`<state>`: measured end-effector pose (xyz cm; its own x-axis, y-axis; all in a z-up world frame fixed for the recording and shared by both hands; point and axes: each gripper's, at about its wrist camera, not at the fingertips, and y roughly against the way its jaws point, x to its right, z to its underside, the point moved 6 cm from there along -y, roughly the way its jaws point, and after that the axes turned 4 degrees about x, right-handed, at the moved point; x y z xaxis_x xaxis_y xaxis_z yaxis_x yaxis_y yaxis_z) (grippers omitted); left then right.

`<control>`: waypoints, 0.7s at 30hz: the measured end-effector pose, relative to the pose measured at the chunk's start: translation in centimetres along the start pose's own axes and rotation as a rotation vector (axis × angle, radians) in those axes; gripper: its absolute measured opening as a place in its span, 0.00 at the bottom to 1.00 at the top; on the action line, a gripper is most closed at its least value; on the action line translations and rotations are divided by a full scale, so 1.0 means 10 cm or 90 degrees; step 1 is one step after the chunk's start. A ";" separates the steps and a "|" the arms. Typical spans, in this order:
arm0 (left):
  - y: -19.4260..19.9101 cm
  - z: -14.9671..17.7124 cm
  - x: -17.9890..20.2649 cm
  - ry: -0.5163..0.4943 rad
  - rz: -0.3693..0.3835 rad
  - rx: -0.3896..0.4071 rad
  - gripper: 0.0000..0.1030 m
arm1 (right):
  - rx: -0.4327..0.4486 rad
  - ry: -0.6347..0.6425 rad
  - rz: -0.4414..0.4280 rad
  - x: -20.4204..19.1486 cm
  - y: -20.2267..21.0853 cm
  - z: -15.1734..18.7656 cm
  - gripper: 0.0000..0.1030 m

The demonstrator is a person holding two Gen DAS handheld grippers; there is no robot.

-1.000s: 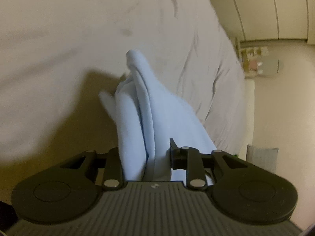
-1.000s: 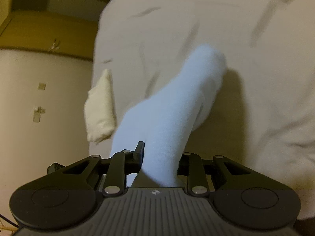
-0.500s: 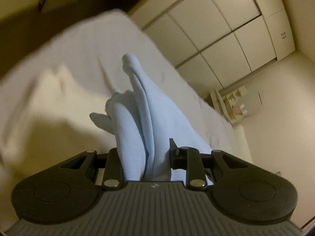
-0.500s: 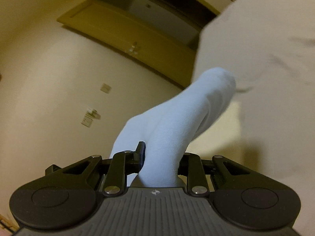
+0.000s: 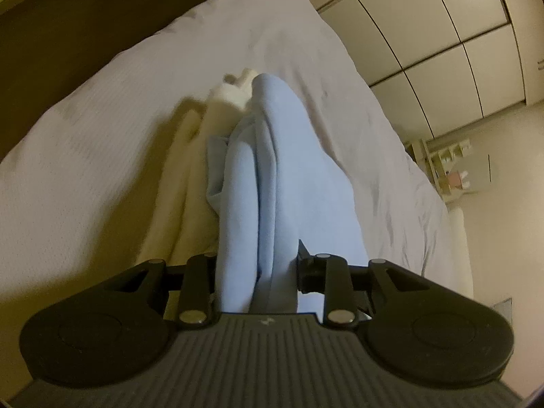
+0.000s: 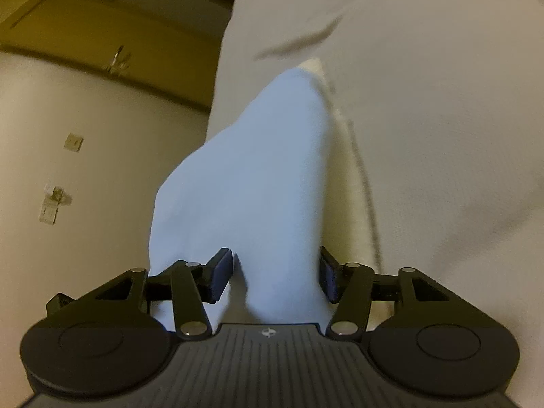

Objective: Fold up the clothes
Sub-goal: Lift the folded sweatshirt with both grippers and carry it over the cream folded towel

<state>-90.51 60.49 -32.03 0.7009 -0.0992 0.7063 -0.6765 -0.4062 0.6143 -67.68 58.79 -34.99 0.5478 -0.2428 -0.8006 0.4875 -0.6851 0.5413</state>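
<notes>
In the left wrist view, a dark headboard or wall (image 5: pixel 51 44) is seen at 10 o'clock, behind the white bed (image 5: pixel 102 129). A cream garment (image 5: pixel 190 183) is spread on the bed at about 9 o'clock of the light blue garment (image 5: pixel 292 183), which is bunched in long folds rising toward 12 o'clock. The left gripper (image 5: pixel 258 272) is closed on the light blue garment, the cloth being pinched between its fingers (image 5: pixel 307 268). Cupboard doors (image 5: pixel 442 34) are seen at 2 o'clock and a small shelf unit (image 5: pixel 448 166) at 3 o'clock.

In the right wrist view, a wall (image 6: pixel 85 187) fills the 9 o'clock side. The light blue garment (image 6: pixel 255 176) runs up the middle. The right gripper (image 6: pixel 277 272) is partly parted; its fingers (image 6: pixel 221 273) flank the cloth with gaps showing, so no firm grip can be told. The bed (image 6: pixel 442 102) lies at 2 o'clock.
</notes>
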 end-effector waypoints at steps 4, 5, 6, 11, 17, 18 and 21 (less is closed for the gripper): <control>0.11 -0.07 0.03 -0.050 -0.003 0.013 0.22 | 0.030 0.040 0.026 -0.03 0.14 -0.02 0.30; 0.14 -0.08 0.09 -0.072 -0.004 0.026 0.22 | 0.039 0.071 0.029 -0.10 0.14 -0.02 0.30; 0.16 -0.09 0.13 -0.089 -0.007 0.037 0.22 | 0.046 0.109 0.033 -0.19 0.12 -0.03 0.30; 0.15 -0.08 -0.03 -0.072 -0.008 0.032 0.33 | 0.024 0.114 0.073 0.05 0.07 0.03 0.35; 0.58 -0.11 0.04 -0.063 -0.077 0.076 0.34 | 0.039 0.154 0.153 0.00 0.47 -0.11 0.61; 0.68 -0.10 0.12 -0.084 -0.102 0.090 0.33 | 0.044 0.185 0.171 -0.05 0.54 -0.14 0.58; 0.90 -0.12 0.49 -0.204 -0.185 0.125 0.15 | 0.043 0.292 0.204 -0.39 0.63 -0.16 0.40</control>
<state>-93.41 57.41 -22.67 0.9101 -0.2190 0.3518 -0.4082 -0.6194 0.6706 -65.64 56.53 -28.10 0.9083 -0.1326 -0.3968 0.2119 -0.6720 0.7096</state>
